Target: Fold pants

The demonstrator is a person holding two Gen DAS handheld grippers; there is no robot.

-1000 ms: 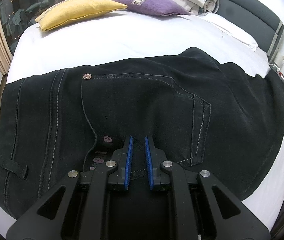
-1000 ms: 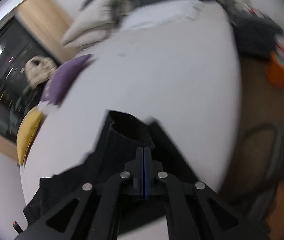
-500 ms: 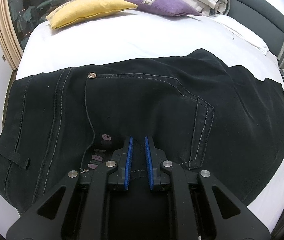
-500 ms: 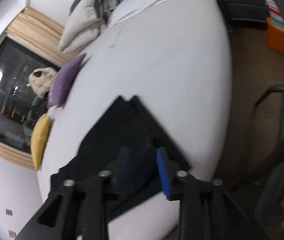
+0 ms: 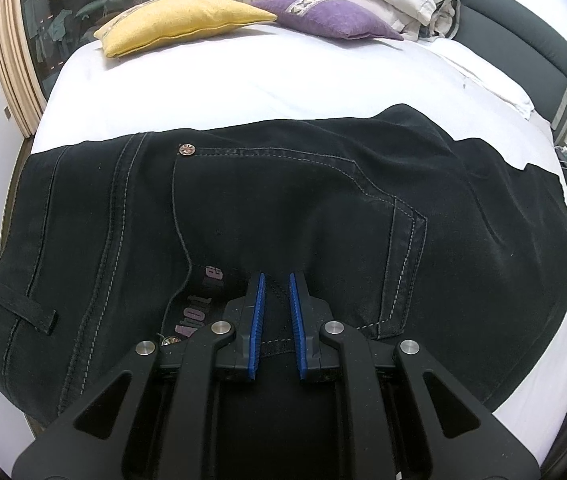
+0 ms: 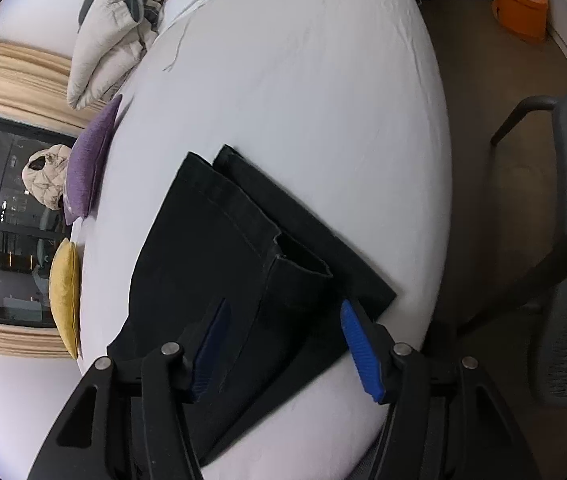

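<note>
Now my right gripper (image 6: 283, 344) stands with its fingers spread wide above the leg hems, whereas a second ago those same fingers were pinched flat together on the cloth and carrying it through the air; half a second ago they were already parting. So the leg end has been let go, and the pants (image 5: 283, 216) lie lengthwise on the white bed (image 5: 243, 80), one leg stacked on the other, near the bed's near edge. In the right wrist view the upper leg's hem (image 6: 299, 260) gapes open a little and sits short of the lower leg's hem (image 6: 363, 284), so the two are not quite squared. My left gripper (image 5: 274, 320) has hardly stirred: its blue pads are narrowly parted and rest on the seat by the back pocket (image 5: 303, 200); I cannot tell whether they pinch any cloth between them. I judge the lengthwise fold is laid down and the next fold, hems toward the waistband (image 5: 63, 240), is what remains. The yellow pillow (image 5: 179, 20) and purple pillow (image 5: 323, 16) lie well apart from the work.
</note>
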